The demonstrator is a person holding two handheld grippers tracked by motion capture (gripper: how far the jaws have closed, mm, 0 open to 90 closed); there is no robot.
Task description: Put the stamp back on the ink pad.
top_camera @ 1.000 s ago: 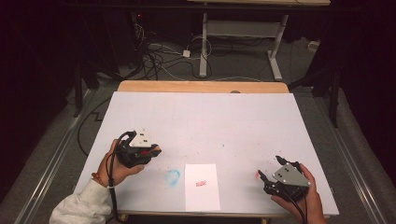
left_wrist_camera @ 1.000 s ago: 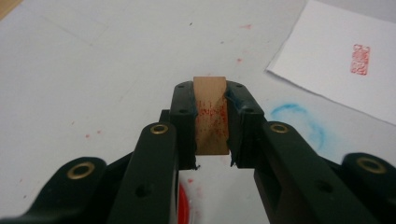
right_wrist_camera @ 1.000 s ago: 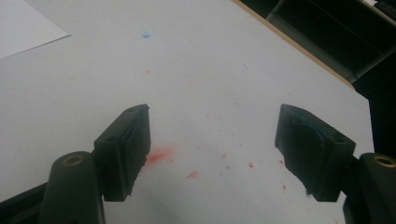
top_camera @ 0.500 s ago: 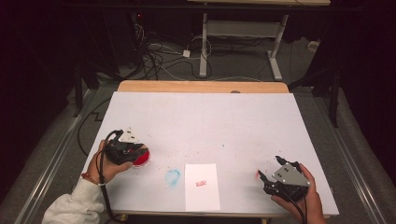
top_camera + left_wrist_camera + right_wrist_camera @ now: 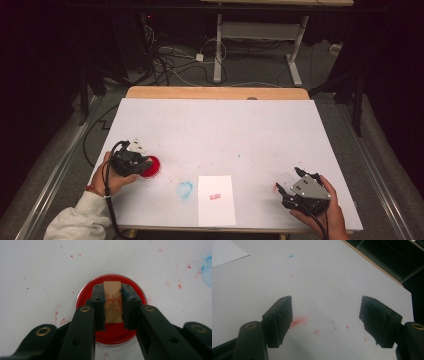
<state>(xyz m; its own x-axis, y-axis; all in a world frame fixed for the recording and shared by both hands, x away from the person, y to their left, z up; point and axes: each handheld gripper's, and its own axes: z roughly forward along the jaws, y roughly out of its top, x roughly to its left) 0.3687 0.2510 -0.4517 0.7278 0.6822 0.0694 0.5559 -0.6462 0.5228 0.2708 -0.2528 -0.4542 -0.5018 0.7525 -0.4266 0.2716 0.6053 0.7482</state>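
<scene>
My left gripper is at the table's left front, shut on a small wooden stamp block speckled with red ink. The block is held over a round red ink pad, which in the high view is the red ink pad just right of the gripper. I cannot tell whether the block touches the pad. My right gripper rests at the right front, held by a hand. In its own view the right gripper stands open with nothing between its jaws, over red ink specks.
A white paper sheet with a small red stamp mark lies at the front middle. A blue ink smear is just left of it. The white table cover has a wooden edge at the back.
My left gripper has moved left and lower with the stamp block, and the red ink pad now shows beside its jaws. The right gripper has stayed in place.
</scene>
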